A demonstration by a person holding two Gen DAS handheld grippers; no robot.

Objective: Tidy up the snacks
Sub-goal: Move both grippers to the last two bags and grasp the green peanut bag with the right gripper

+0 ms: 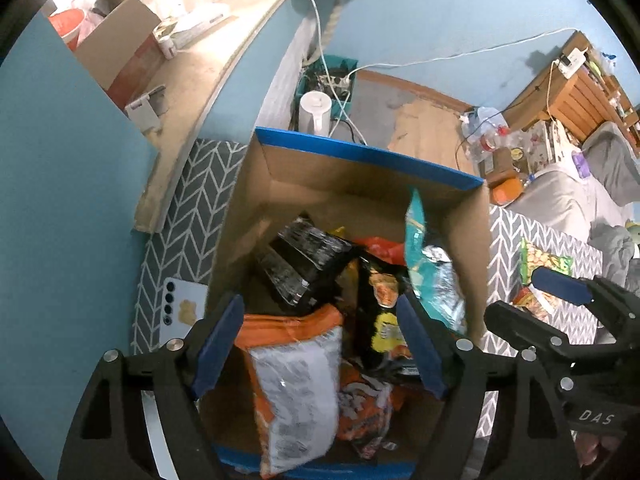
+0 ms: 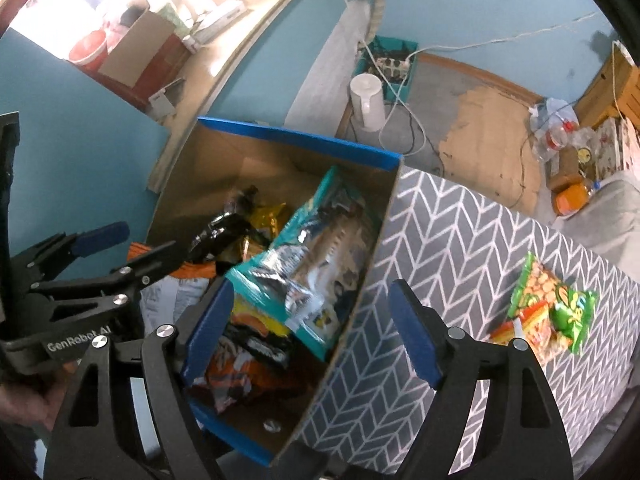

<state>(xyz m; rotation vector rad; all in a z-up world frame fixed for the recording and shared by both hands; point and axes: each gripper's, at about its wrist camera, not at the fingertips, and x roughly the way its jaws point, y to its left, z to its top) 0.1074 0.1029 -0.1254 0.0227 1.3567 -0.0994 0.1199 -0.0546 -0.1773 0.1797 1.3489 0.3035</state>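
Left wrist view: left gripper (image 1: 320, 344) hanging over the box (image 1: 372, 156), jaws spread wide, nothing pinched between the pads. Directly below, an orange bag (image 1: 296, 392) standing on end against the near wall, a black bag (image 1: 300, 268) deeper in, a teal bag (image 1: 428, 264) leaning on the right wall. Right gripper (image 1: 536, 296) off to the side, beyond the box wall, jaws parted and empty. One green bag (image 1: 546, 266) partly hidden behind it on the cloth (image 1: 180, 216). A phone (image 1: 182, 308) flat on the cloth left of the box.

Right wrist view: right gripper (image 2: 312, 340) straddling the right wall of the box (image 2: 304, 140), one finger inside, one outside, jaws apart, holding nothing. Teal bag (image 2: 304, 256) propped on the pile, top edge up. Left gripper (image 2: 140, 244) at the left, jaws apart too. Green bag (image 2: 552, 304) alone on the cloth (image 2: 460, 220), well apart from the box, lying flat and not yet packed.

Handling, as a judgement: probably light, air-puffed, crinkly film, slick under the pads, contents likely brittle. Best taken at a flat sealed end or a side edge, with a gentle pinch rather than a squeeze across the swollen middle. Likely to flop and swing once lifted.
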